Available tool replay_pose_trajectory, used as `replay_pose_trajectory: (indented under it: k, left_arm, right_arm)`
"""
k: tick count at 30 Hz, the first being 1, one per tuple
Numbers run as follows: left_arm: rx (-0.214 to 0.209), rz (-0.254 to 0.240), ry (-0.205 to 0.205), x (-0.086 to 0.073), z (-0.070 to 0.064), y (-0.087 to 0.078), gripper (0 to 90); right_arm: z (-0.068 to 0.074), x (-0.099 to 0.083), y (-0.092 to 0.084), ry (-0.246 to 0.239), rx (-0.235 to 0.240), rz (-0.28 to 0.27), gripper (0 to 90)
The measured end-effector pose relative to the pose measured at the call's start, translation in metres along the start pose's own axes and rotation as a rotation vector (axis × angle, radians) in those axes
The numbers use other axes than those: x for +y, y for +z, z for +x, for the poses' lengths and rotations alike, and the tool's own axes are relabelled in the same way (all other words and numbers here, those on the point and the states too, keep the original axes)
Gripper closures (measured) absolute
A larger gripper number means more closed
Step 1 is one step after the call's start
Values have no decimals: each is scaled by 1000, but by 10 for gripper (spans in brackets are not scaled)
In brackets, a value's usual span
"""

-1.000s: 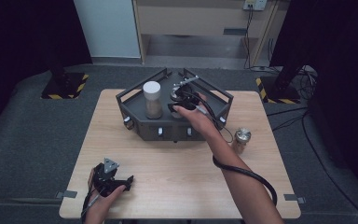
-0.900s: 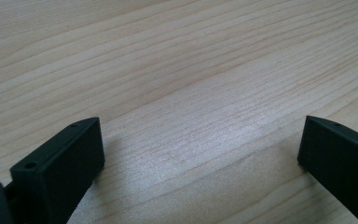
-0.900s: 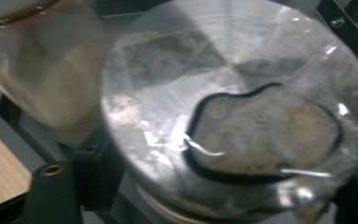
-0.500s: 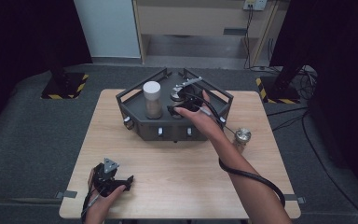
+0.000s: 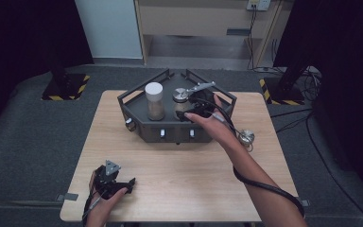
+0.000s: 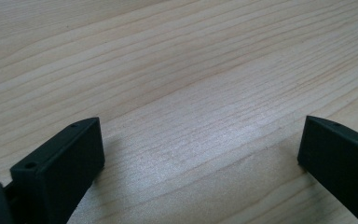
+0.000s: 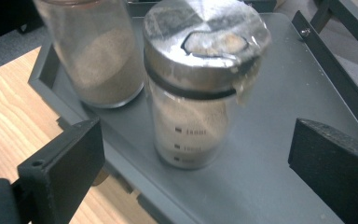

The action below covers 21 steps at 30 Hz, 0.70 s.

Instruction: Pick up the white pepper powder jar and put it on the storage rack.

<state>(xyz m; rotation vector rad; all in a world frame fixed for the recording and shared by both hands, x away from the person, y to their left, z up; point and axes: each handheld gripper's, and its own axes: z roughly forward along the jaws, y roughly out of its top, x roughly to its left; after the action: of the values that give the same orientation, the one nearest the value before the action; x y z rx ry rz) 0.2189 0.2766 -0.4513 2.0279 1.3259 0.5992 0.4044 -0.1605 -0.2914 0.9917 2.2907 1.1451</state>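
Observation:
A dark grey tray (image 5: pixel 137 118) stands at the back of the wooden table (image 5: pixel 184 175). Two glass jars of tan powder stand in it: a white-lidded one (image 5: pixel 154 101) (image 7: pixel 95 56) and one with a metal lid (image 5: pixel 180 97) (image 7: pixel 200 84). My right gripper (image 5: pixel 189 105) (image 7: pixel 196 135) is open at the tray. Its jaws stand wide on either side of the metal-lidded jar, slightly short of it and not touching. My left gripper (image 5: pixel 123 183) (image 6: pixel 200 126) rests open over bare wood at the front left, holding nothing.
A small metal object (image 5: pixel 246 137) lies on the table right of the tray, by the right gripper's cable. The tray has raised frame rails (image 7: pixel 335 70) along its sides. Dark floor surrounds the table, and a cabinet stands at the back.
The right hand and its gripper have shifted slightly to the right at the tray. The left gripper has stayed where it was.

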Motion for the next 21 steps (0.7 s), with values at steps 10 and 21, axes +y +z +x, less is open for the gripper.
replay_pose_trajectory:
  k: [10, 21]
  left_arm:
    - [-1, 0, 0, 0, 0, 0, 0]
    - [-1, 0, 0, 0, 0, 0, 0]
  right_arm:
    - [-7, -15, -26, 4, 6, -28, 33]
    - [-18, -29, -49, 21, -4, -29, 32]
